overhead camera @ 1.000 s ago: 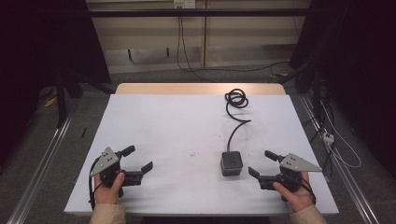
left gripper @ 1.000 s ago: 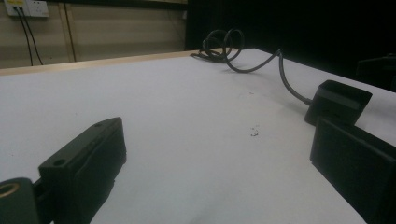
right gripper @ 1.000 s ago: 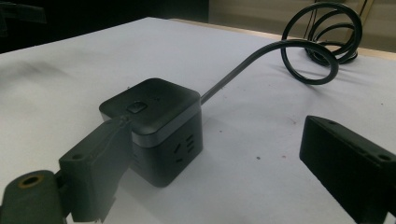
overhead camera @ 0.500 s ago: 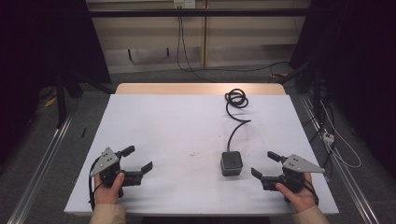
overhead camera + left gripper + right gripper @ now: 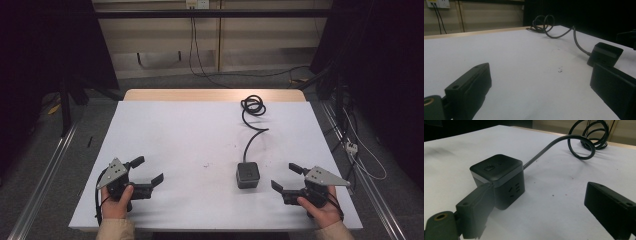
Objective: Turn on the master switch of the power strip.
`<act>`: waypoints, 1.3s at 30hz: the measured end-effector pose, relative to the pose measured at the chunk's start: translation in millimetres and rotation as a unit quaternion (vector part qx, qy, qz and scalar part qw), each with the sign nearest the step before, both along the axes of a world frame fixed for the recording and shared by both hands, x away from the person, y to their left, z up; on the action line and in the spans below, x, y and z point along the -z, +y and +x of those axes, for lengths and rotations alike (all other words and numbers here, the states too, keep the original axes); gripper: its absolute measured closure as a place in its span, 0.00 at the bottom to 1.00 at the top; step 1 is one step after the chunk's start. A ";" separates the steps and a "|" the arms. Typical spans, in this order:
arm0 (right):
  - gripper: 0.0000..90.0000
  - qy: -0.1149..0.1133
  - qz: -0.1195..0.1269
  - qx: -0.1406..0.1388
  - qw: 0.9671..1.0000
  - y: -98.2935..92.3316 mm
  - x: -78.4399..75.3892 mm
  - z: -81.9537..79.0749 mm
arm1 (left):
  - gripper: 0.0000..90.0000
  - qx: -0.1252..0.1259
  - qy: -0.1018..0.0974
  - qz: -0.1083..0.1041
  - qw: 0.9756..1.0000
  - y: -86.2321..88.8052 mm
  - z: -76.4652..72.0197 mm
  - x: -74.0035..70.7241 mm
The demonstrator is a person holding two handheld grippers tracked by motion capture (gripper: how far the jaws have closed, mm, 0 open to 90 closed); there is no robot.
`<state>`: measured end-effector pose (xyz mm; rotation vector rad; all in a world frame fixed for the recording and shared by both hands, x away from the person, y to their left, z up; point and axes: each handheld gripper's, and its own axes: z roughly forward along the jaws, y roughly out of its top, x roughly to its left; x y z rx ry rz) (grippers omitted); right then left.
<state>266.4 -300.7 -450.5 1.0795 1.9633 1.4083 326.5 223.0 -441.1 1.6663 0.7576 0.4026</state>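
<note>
Jaws are gaping on the right gripper (image 5: 288, 178) beside the black cube-shaped power socket (image 5: 247, 174). Its stiff black cable (image 5: 252, 134) risks dragging it askew. Far left, the left gripper (image 5: 148, 170) is sitting spread apart too.

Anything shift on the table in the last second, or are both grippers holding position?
Almost nothing. The right gripper eased slightly nearer the person's edge; it is open, beside the black power cube. The left gripper, cube and coiled cable stayed put. Nothing grasped or released.

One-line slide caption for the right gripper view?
Open right gripper approaching a black cube power socket on a white table.
</note>
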 end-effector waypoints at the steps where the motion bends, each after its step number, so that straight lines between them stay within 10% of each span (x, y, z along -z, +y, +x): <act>1: 0.11 0.000 -0.001 0.000 1.000 -0.6 0.1 -0.2 | 0.04 0.000 0.000 0.000 1.000 0.1 0.0 0.0; 39: 0.11 0.001 -0.009 0.007 1.000 -8.6 -0.1 -4.7 | 0.04 -0.001 0.003 -0.003 1.000 -0.1 0.1 1.5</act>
